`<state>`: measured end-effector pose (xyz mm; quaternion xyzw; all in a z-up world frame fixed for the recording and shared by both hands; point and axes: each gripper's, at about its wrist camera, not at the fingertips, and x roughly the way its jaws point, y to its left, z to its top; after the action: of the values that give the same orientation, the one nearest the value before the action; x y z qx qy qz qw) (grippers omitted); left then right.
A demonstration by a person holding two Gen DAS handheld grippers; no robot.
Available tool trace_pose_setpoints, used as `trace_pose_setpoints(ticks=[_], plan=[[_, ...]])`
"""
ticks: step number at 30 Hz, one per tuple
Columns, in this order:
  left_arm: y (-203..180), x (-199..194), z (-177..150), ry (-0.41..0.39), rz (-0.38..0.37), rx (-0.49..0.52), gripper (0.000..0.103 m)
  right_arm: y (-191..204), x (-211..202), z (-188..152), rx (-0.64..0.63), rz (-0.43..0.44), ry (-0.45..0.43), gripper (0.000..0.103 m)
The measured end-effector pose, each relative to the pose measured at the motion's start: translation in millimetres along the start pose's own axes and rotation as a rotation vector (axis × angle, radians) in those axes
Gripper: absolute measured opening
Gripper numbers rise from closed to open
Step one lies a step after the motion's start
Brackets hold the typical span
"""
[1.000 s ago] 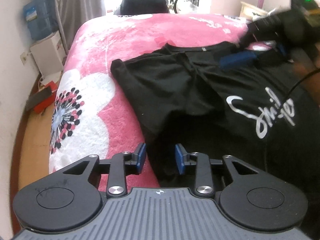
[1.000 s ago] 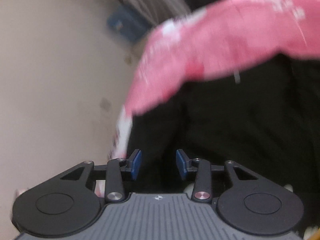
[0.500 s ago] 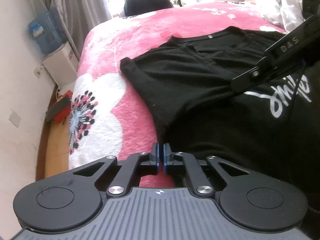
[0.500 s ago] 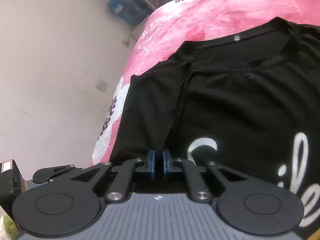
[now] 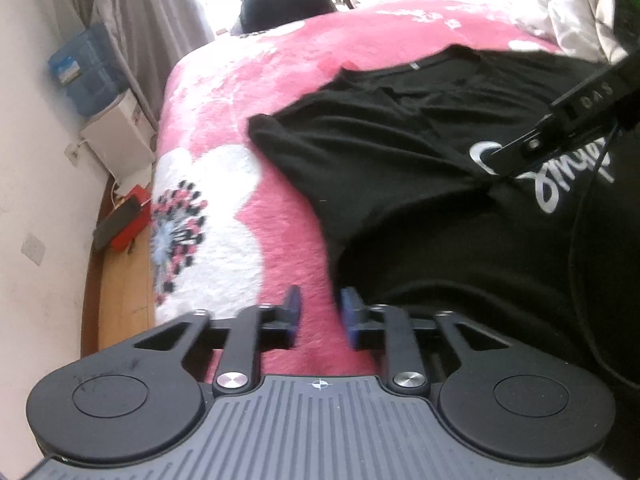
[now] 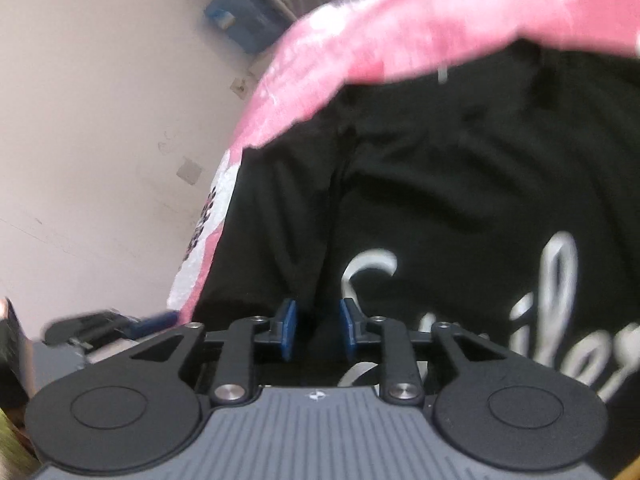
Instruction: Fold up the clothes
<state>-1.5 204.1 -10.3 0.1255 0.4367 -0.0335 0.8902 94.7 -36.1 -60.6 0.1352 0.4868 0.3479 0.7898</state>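
Observation:
A black T-shirt with white lettering lies spread on the pink flowered blanket, one sleeve pointing left. My left gripper stands open low over the blanket, its right finger at the shirt's near left edge, with nothing between the pads. In the right wrist view the T-shirt fills the frame. My right gripper hovers open over the crease where the sleeve meets the body, beside the white letter S. The right gripper's finger also shows above the lettering in the left wrist view.
The bed's left edge drops to a wooden floor with a red box. A white dispenser carrying a blue water bottle stands by the wall. White laundry lies at the far right, a dark bag at the bed's end.
Both grippers were shut half a second ago and now stand open. The shirt lies back on the blanket. The right wrist view is blurred from motion.

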Motion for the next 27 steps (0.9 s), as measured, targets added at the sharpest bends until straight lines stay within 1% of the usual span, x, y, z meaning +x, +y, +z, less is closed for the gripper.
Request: trace_pose_setpoints(ticks=[2,4,6,8,11,12,13,15,16,19,22,24,25,26,27], plan=[[12.3,-10.8,4.5,-0.030,-0.006,-0.037,0.026,8.1,-8.4,6.4,-0.066,-0.016,-0.051,0.026],[20.2,-15.3,15.1,-0.072,-0.015,-0.076,0.026,19.4,-6.2,12.7,-0.134,-0.009,-0.073,0.018],[19.0,-8.9,28.6,-0.092,-0.037,-0.093,0.026,32.1,1.0,17.9,-0.201,0.003,-0.085,0.013],[19.0,-2.0,34.6,-0.091,-0.043,-0.094,0.026,45.8,17.9,18.0,-0.276,-0.004,-0.081,0.012],[18.8,8.4,43.7,-0.090,-0.053,-0.095,0.026,48.5,40.7,8.8,-0.374,-0.066,-0.042,0.012],[18.8,11.9,46.7,-0.090,-0.057,-0.096,0.026,43.7,47.2,5.0,-0.384,-0.085,-0.016,0.011],[18.7,15.3,49.7,-0.090,-0.060,-0.096,0.026,38.4,49.4,2.8,-0.388,-0.085,-0.003,0.010],[18.7,22.2,55.7,-0.089,-0.066,-0.097,0.026,30.0,46.1,3.2,-0.391,-0.061,0.010,0.010],[18.6,25.7,58.7,-0.089,-0.070,-0.098,0.026,31.1,42.6,7.6,-0.403,-0.054,0.004,0.011],[18.5,36.0,67.7,-0.088,-0.080,-0.099,0.026,37.0,37.3,23.2,-0.437,-0.037,-0.043,0.011],[19.2,47.7,78.1,-0.089,-0.090,-0.106,0.026,35.6,54.2,36.3,-0.435,-0.044,-0.056,0.011],[22.9,63.5,90.3,-0.088,-0.095,-0.135,0.026,34.7,65.6,45.0,-0.433,-0.050,-0.064,0.011],[25.3,75.4,93.9,-0.067,-0.095,-0.154,0.026,34.3,71.2,49.4,-0.432,-0.052,-0.068,0.011],[30.0,87.7,95.6,-0.033,-0.096,-0.189,0.026,30.6,79.2,51.2,-0.432,-0.066,-0.054,0.011],[34.7,100.0,97.3,0.001,-0.097,-0.224,0.026,25.9,83.4,52.0,-0.421,-0.067,-0.040,0.009]])
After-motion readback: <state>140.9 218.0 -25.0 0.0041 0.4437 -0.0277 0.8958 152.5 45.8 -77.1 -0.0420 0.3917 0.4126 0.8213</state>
